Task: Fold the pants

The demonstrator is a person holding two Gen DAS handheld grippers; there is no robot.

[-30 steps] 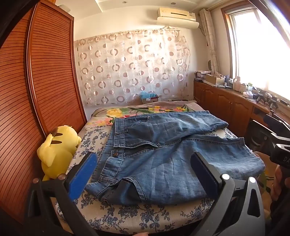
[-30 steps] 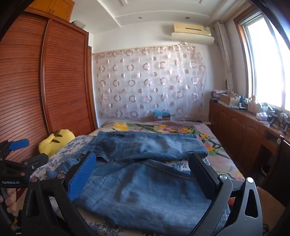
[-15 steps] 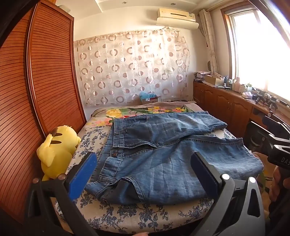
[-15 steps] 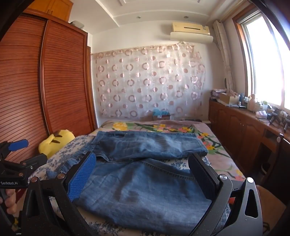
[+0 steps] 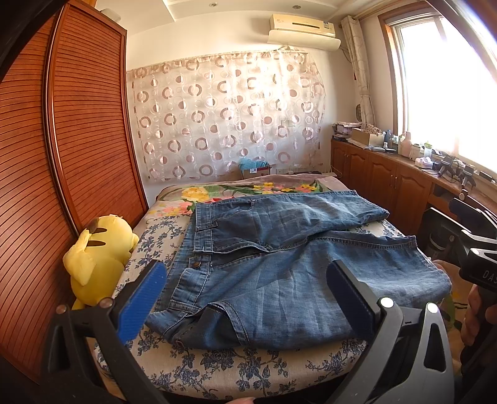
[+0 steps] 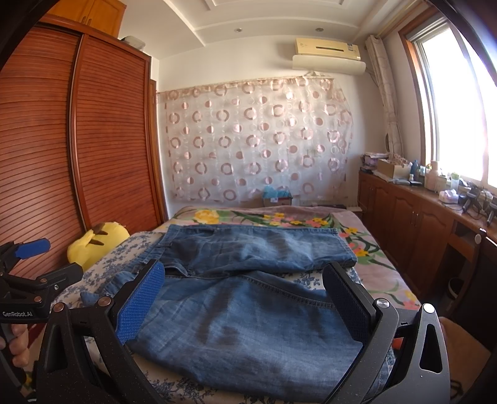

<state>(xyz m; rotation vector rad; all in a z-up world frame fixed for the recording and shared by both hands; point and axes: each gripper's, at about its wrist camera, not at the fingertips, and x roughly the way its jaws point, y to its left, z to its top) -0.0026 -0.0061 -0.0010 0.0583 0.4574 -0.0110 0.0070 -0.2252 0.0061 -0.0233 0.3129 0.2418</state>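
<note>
On the bed (image 5: 248, 369) lies one pair of jeans (image 5: 279, 273); your left gripper (image 5: 248, 298), marked "GenRobot.AI", and right gripper (image 6: 245, 304) are both spread wide, holding nothing.

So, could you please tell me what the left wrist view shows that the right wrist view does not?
Only the left wrist view shows the jeans' waistband button and the whole yellow plush toy. Only the right wrist view shows the upper cabinets above the wardrobe. Both show the jeans spread on the bed, the circle-patterned curtain, and both grippers open, left gripper and right gripper.
</note>
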